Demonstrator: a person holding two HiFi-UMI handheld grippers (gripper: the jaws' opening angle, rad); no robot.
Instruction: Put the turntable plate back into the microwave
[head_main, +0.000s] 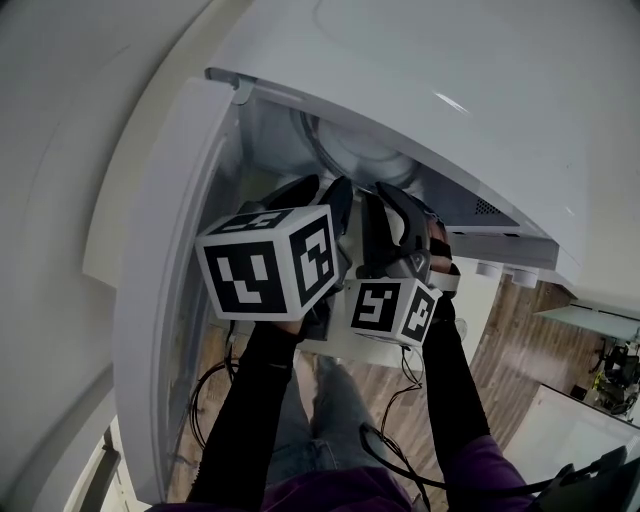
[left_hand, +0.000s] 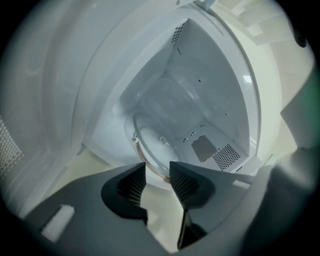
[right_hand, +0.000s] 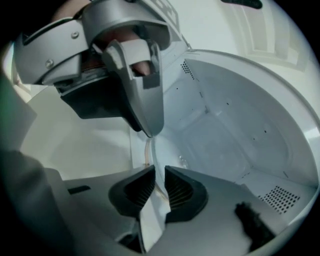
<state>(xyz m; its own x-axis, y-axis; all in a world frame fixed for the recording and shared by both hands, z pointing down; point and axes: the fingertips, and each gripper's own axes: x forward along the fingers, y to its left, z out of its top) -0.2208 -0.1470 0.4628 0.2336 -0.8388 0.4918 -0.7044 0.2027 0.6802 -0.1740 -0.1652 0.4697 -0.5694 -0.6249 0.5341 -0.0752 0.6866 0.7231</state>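
right gripper pinching turntable plate rim — plate inside microwave cavity; left gripper jaws spread, rim just ahead of tips — pads clear of it

The boxy white microwave had a pale white cavity with a small grey square panel and a patch of black dot perforations, and the round, clear glass turntable plate was colourless with a faintly amber edge. The dark grey left gripper and right gripper had ribbed pads, and each bore a white cube printed with black square markers. The person's long sleeves were black and the wood-plank floor brown.
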